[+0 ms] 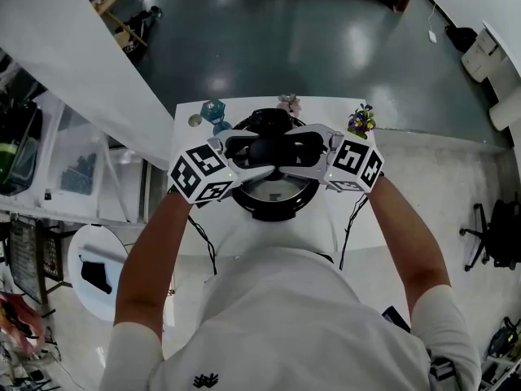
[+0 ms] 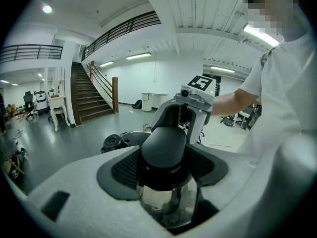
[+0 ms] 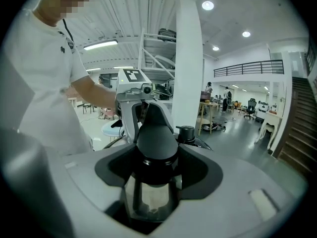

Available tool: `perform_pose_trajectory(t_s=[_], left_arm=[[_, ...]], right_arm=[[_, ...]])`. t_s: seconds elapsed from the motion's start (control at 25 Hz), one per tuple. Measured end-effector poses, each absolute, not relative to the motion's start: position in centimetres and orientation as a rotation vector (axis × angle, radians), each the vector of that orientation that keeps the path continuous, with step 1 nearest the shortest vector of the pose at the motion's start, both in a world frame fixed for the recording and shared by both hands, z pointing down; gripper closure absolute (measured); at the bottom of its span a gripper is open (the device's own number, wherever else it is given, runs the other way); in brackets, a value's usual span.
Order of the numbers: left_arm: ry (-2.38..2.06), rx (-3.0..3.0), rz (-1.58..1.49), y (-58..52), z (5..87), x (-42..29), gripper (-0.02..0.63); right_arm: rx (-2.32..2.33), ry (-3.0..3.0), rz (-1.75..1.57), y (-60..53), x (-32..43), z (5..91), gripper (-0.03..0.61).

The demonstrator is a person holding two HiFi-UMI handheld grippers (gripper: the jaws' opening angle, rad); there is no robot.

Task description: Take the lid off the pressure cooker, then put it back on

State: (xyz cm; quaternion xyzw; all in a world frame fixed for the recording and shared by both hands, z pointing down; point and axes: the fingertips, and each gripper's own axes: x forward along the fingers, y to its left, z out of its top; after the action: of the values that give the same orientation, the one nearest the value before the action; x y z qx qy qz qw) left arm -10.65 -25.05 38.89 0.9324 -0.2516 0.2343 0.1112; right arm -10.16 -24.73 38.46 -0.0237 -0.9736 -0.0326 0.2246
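Table (image 1: 244, 235) under cooker (image 1: 277, 208) shows only in head view.

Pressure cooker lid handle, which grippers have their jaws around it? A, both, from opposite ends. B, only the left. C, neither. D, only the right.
A: in the head view the left gripper and right gripper meet over the pressure cooker from opposite sides, and each gripper view shows the black lid handle between its jaws.
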Motion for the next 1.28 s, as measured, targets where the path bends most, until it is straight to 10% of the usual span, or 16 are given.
perform_pose_trajectory(t_s=[1.28], left_arm=[[-0.636,2.797,0.71,-23.8,34.6,4.1,0.324]], right_arm=[[0.033,-2.7,-0.099,-23.3,4.5,34.2,0.305]])
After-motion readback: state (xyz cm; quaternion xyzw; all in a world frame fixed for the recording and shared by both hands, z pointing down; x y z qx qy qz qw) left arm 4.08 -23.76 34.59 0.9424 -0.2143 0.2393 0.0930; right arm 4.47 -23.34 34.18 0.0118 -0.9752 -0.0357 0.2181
